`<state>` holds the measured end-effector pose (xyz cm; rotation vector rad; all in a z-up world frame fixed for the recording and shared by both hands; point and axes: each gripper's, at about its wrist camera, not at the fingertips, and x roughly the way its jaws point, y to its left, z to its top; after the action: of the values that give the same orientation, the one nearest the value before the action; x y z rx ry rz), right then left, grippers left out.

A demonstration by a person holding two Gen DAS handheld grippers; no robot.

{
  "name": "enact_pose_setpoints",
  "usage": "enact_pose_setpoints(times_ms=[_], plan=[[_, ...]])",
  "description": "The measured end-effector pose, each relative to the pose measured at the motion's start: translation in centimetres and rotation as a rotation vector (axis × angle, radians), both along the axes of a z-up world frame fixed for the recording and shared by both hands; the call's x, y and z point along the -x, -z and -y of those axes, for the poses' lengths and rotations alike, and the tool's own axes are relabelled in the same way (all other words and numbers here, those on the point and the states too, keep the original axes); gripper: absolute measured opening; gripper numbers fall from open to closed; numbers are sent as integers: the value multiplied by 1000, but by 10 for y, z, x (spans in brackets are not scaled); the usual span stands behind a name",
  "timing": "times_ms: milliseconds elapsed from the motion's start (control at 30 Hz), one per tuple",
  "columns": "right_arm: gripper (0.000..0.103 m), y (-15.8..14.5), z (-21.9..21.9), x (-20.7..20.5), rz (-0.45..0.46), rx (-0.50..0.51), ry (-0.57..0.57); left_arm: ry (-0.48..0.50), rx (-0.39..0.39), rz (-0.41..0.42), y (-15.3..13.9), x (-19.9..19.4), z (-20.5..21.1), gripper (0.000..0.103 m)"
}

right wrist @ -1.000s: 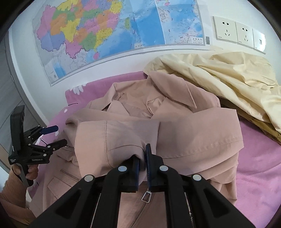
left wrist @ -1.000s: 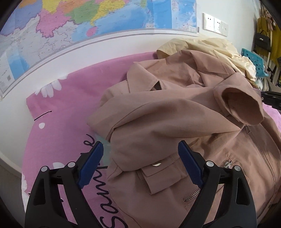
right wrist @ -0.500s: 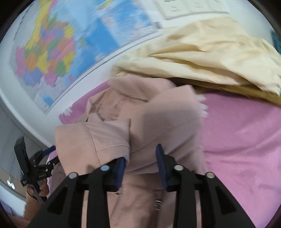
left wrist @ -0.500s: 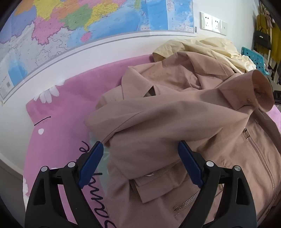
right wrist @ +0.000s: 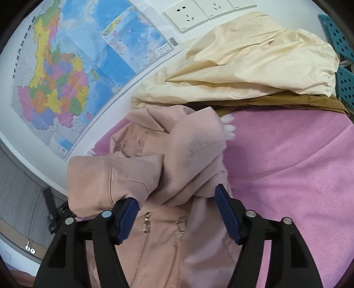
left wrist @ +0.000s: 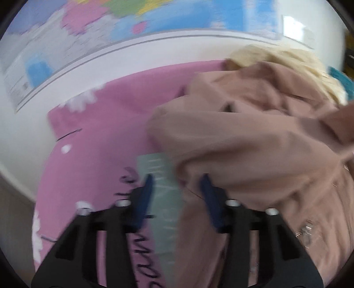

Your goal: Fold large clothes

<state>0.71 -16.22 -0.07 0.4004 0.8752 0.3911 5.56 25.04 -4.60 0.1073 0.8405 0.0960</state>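
Note:
A dusty-pink zip jacket (right wrist: 174, 177) lies on a pink bedspread (right wrist: 287, 172), its sleeves folded across the chest. My right gripper (right wrist: 177, 212) is open; the sleeve cuff rests loose between and over its blue pads (right wrist: 127, 216). In the blurred left wrist view the jacket (left wrist: 254, 150) fills the right half. My left gripper (left wrist: 177, 199) is open with a narrowed gap, straddling the jacket's left edge and a pale green patch of the bedspread.
A cream garment (right wrist: 254, 62) over a brown one (right wrist: 287, 103) is heaped at the back against the wall. A map (right wrist: 73, 73) and sockets (right wrist: 188, 15) are on the wall. A teal perforated crate (right wrist: 340, 53) stands at far right.
My right gripper has opened wide and let go of the sleeve, which now lies across the jacket. My left gripper has narrowed its gap and moved fast to the jacket's left edge.

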Motion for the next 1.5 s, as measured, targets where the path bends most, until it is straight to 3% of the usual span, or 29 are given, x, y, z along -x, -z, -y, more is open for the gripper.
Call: enact_pose_setpoints(times_ms=[33,133,233,300,333,367,500,600,733,833,933,967,1033,1067,1100,1133,1267,1333,1433,1467,1500], plan=[[70,-2,-3,1,1,0,-13,-43,-10,-13,2,-2,-8,21],[75,-4,0,2,-1,-39,-29,-143,45,-45,9,-4,-40,19],[77,-5,3,3,-6,-36,-18,-82,131,-11,2,13,-51,20],[77,-8,6,8,5,-42,-29,-1,117,24,-6,26,-39,48],[77,-11,7,10,13,-33,-26,29,108,41,-9,30,-32,74],[78,-15,9,14,34,-4,-14,84,102,63,-13,36,-20,84],[81,-27,24,21,77,40,89,229,59,68,-13,35,20,88],[84,-34,1,26,118,137,21,253,9,19,1,17,39,88],[93,-39,-80,42,185,316,-235,241,3,-26,10,2,48,79],[93,-25,-136,59,223,469,-402,224,-1,-42,14,-1,51,59],[91,10,-183,71,253,708,-522,173,-19,-31,14,0,45,37],[88,19,-188,70,243,746,-532,158,-13,-29,13,0,42,29],[51,33,-189,61,195,785,-535,120,16,-26,11,0,30,20],[38,38,-182,51,150,757,-522,100,25,-23,10,0,23,17],[7,37,-174,44,121,709,-511,72,37,-22,9,0,16,16],[4,29,-159,33,95,606,-482,56,46,-23,9,0,10,14],[4,-2,-96,3,87,256,-325,-5,82,-10,7,8,-15,12],[5,-2,-63,-14,47,105,-249,2,89,2,4,17,-22,13],[15,22,-23,-39,-93,-49,-153,9,66,-1,5,25,-22,14],[16,29,-14,-48,-120,-54,-117,10,61,-7,6,27,-23,14],[24,36,-5,-51,-140,-57,-83,15,57,-13,6,29,-23,14]])
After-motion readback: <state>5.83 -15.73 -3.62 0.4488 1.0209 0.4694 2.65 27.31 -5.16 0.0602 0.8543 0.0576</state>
